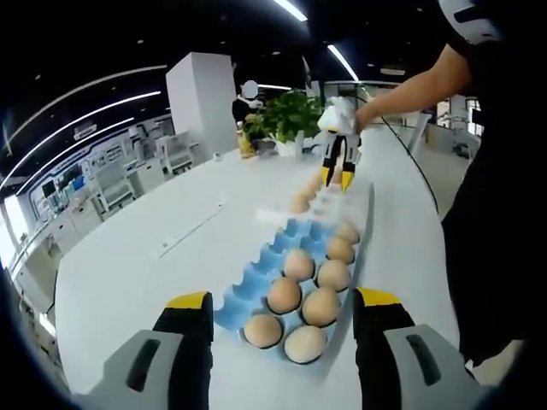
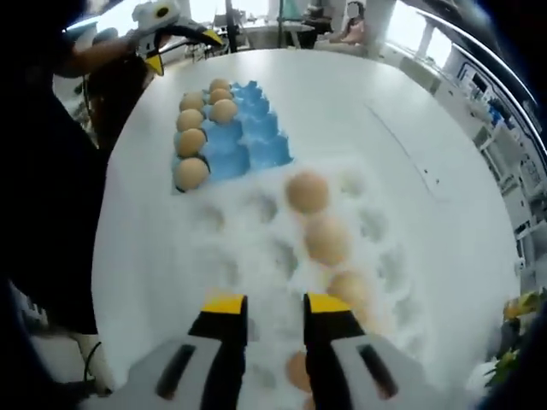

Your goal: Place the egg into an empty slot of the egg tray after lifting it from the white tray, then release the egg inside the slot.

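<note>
A blue egg tray (image 1: 253,282) lies just ahead of my left gripper (image 1: 283,300), which is open and holds nothing. Several brown eggs (image 1: 301,264) fill its right-hand rows; the left slots are bare. Beyond it sits the white tray (image 1: 275,213) with an egg (image 1: 299,205). My right gripper (image 1: 337,177), held by a person's hand, hovers over that tray. In the right gripper view my right gripper (image 2: 276,305) is open above the white tray (image 2: 248,248), near several eggs (image 2: 307,192). The blue tray (image 2: 256,128) lies further off, with the left gripper (image 2: 162,26) behind it.
Both trays rest on a long white table (image 1: 137,265). A person in dark clothes (image 1: 496,196) stands along its right edge. A potted plant (image 1: 286,115) stands at the far end. Bare tabletop stretches to the left of the trays.
</note>
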Motion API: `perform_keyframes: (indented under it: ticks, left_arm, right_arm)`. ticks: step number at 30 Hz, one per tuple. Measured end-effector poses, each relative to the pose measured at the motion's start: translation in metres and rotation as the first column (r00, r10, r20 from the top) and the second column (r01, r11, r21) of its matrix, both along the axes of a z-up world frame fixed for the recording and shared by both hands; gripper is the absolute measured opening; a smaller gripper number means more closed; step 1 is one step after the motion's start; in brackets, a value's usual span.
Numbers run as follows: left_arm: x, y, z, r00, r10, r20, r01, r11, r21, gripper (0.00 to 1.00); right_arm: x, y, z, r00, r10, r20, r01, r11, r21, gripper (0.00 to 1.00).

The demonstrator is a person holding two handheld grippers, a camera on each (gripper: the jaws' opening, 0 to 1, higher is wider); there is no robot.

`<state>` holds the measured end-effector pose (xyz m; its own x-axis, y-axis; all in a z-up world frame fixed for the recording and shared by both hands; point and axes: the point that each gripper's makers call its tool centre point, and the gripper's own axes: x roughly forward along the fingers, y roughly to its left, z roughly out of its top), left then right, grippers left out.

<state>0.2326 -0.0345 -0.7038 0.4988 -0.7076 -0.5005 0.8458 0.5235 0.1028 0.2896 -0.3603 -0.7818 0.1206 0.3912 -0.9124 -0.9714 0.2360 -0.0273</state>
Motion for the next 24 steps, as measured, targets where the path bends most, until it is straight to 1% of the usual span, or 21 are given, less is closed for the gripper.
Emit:
perform_keyframes:
  ticks: [4, 6, 7, 13, 15, 16, 17, 18, 19, 22, 24]
  left_arm:
    - [0.002, 0.001, -0.001, 1.000, 0.005, -0.004, -0.005, 1.000, 0.001, 0.67]
    - [0.002, 0.000, 0.000, 1.000, 0.002, -0.002, -0.002, 1.000, -0.002, 0.67]
    - [0.002, -0.001, 0.000, 1.000, -0.001, -0.001, 0.001, 1.000, -0.002, 0.67]
    - [0.002, 0.000, -0.001, 1.000, -0.002, -0.004, 0.002, 1.000, 0.002, 0.67]
    - [0.002, 0.001, -0.002, 1.000, 0.000, -0.006, 0.000, 1.000, 0.005, 0.67]
    - [0.001, 0.002, -0.002, 1.000, 0.004, -0.009, -0.004, 1.000, 0.004, 0.67]
    - [0.001, 0.003, -0.002, 1.000, 0.005, -0.009, -0.005, 1.000, 0.004, 0.67]
    - [0.001, 0.003, -0.002, 1.000, 0.007, -0.008, -0.007, 1.000, 0.004, 0.67]
    - [0.001, 0.004, -0.002, 1.000, 0.009, -0.006, -0.009, 1.000, 0.004, 0.67]
    - [0.001, 0.006, -0.002, 1.000, 0.013, -0.006, -0.013, 1.000, 0.006, 0.67]
    - [0.001, 0.006, -0.003, 1.000, 0.011, -0.012, -0.011, 1.000, 0.010, 0.65]
  right_arm:
    - [0.004, -0.022, 0.001, 0.999, -0.034, 0.022, 0.035, 0.999, -0.029, 0.26]
    - [0.003, -0.029, 0.001, 0.999, -0.043, 0.019, 0.044, 0.998, -0.043, 0.26]
    - [0.002, -0.036, -0.001, 0.998, -0.056, 0.015, 0.056, 0.996, -0.062, 0.26]
    - [0.006, -0.046, -0.003, 0.998, -0.060, 0.036, 0.064, 0.993, -0.098, 0.26]
    - [0.009, -0.052, -0.005, 0.997, -0.050, 0.055, 0.057, 0.990, -0.128, 0.26]
    - [0.011, -0.061, -0.007, 0.997, -0.023, 0.071, 0.036, 0.983, -0.179, 0.26]
    - [0.010, -0.061, -0.009, 0.998, -0.020, 0.067, 0.032, 0.983, -0.180, 0.26]
    - [0.009, -0.058, -0.008, 0.998, -0.032, 0.060, 0.041, 0.986, -0.160, 0.25]
    - [0.009, -0.058, -0.008, 0.998, -0.033, 0.058, 0.042, 0.986, -0.161, 0.26]
    - [0.009, -0.057, -0.008, 0.997, 0.007, 0.071, 0.006, 0.983, -0.183, 0.27]
    - [0.009, -0.054, -0.010, 0.995, 0.064, 0.077, -0.048, 0.978, -0.201, 0.26]
